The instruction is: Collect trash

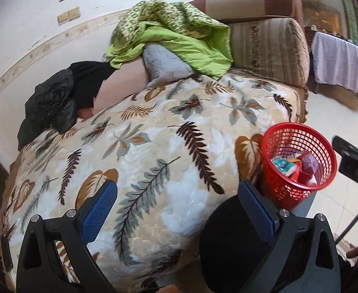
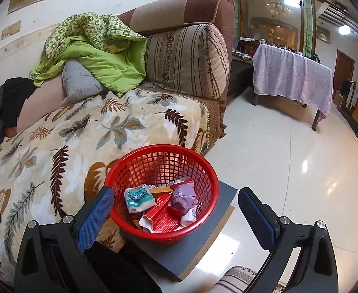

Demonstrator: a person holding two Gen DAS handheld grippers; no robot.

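Observation:
A red mesh basket [image 2: 159,235] stands on a grey board [image 2: 204,240] beside the sofa. It holds trash: a small tissue pack [image 2: 138,199], a torn red wrapper [image 2: 160,218] and a crumpled purple wrapper [image 2: 183,196]. The basket also shows in the left wrist view [image 1: 298,195]. My right gripper [image 2: 176,211] is open and empty, just above and in front of the basket. My left gripper [image 1: 177,206] is open and empty above the leaf-patterned blanket [image 1: 142,151] on the sofa seat.
A green quilt [image 2: 100,56], a grey pillow [image 2: 78,83] and black clothes [image 1: 64,97] lie on the sofa. A striped cushion [image 2: 188,61] leans at the armrest. A table with a lilac cloth [image 2: 293,75] stands across the glossy tiled floor [image 2: 288,171].

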